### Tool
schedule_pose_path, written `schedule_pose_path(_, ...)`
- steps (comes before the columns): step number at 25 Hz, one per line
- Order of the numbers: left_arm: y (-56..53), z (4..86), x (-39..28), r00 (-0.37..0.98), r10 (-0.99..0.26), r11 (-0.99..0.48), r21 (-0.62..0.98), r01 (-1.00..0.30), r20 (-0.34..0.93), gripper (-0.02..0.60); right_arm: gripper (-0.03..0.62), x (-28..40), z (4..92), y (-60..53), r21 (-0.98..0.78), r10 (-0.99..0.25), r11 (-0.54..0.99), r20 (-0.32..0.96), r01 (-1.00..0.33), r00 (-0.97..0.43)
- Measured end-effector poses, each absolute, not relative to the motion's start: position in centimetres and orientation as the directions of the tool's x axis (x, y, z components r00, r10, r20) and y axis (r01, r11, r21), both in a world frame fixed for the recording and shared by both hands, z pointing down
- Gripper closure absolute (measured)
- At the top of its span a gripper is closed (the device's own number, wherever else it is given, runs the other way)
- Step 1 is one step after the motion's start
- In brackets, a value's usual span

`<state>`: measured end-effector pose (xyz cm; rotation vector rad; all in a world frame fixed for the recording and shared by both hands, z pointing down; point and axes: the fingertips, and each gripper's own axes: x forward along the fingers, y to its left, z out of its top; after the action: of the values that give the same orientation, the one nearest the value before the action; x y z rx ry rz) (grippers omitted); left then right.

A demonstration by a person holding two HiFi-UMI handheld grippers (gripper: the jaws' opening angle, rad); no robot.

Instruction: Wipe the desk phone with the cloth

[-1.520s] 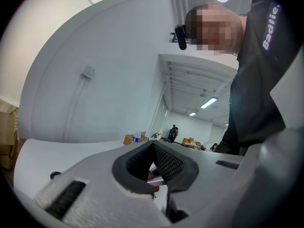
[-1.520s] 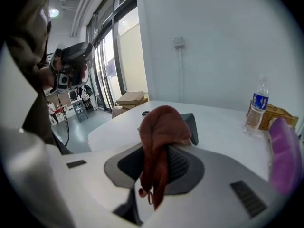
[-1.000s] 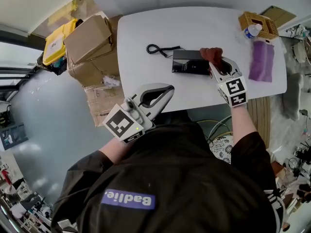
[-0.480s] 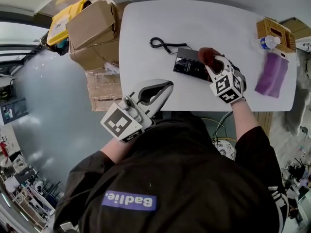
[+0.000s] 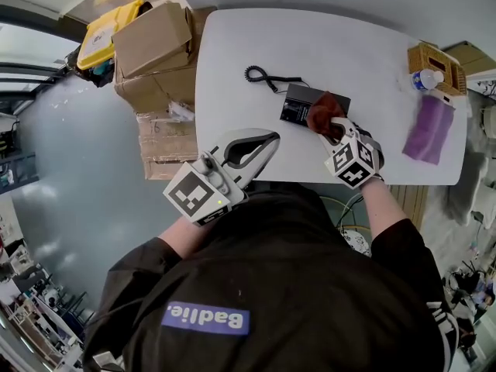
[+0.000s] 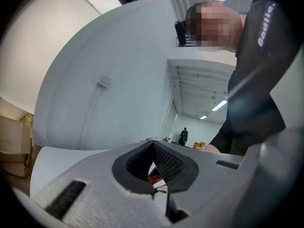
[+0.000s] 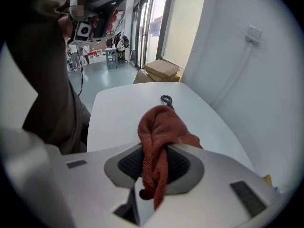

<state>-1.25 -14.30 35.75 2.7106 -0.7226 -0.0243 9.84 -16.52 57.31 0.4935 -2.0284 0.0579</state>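
The black desk phone (image 5: 306,99) lies on the white table (image 5: 364,45), with its coiled cord (image 5: 261,76) trailing to the left. A rust-red cloth (image 5: 323,115) rests on the phone's right near part, and my right gripper (image 5: 332,125) is shut on it. In the right gripper view the cloth (image 7: 159,132) bulges out between the jaws and hides most of the phone; the cord (image 7: 166,99) shows beyond it. My left gripper (image 5: 260,139) hovers at the table's front edge, left of the phone, shut with nothing in it. In its own view the left gripper (image 6: 154,163) is tilted up toward the wall.
Cardboard boxes (image 5: 151,45) and a yellow case (image 5: 105,33) stand off the table's left end. A wicker basket (image 5: 434,59) with a bottle (image 5: 425,78) sits at the far right corner, and a purple cloth (image 5: 428,126) lies just in front of it.
My right gripper has dragged the red cloth from the phone's far right corner toward its near edge. The left gripper has stayed where it was.
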Motion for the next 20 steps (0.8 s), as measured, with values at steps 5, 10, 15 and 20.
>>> schedule_pose_path(5,-14.7,35.1,-3.4,0.856,-0.516,-0.81,0.305,-0.5,0.034,0.572,0.505,9.3,58.4,-19.2,0.182,-0.304,0.924,0.883,-0.336,-0.357)
schedule_pose_path(10,-14.6,35.7,-5.2,0.83,-0.551,-0.775,0.316,-0.547,0.084,0.572,0.505,8.8,58.8,-23.0,0.231,-0.336,0.919,0.883,-0.32,-0.327)
schedule_pose_path(15,-14.3,36.2,-6.6,0.81,-0.575,-0.749,0.324,-0.579,0.117,0.572,0.505,8.0,59.4,-25.5,0.266,-0.364,0.91,0.879,-0.317,-0.309)
schedule_pose_path(20,-13.9,36.3,-7.7,0.805,-0.583,-0.742,0.328,-0.584,0.115,0.572,0.505,6.5,59.9,-24.4,0.259,-0.357,0.914,0.88,-0.313,-0.314)
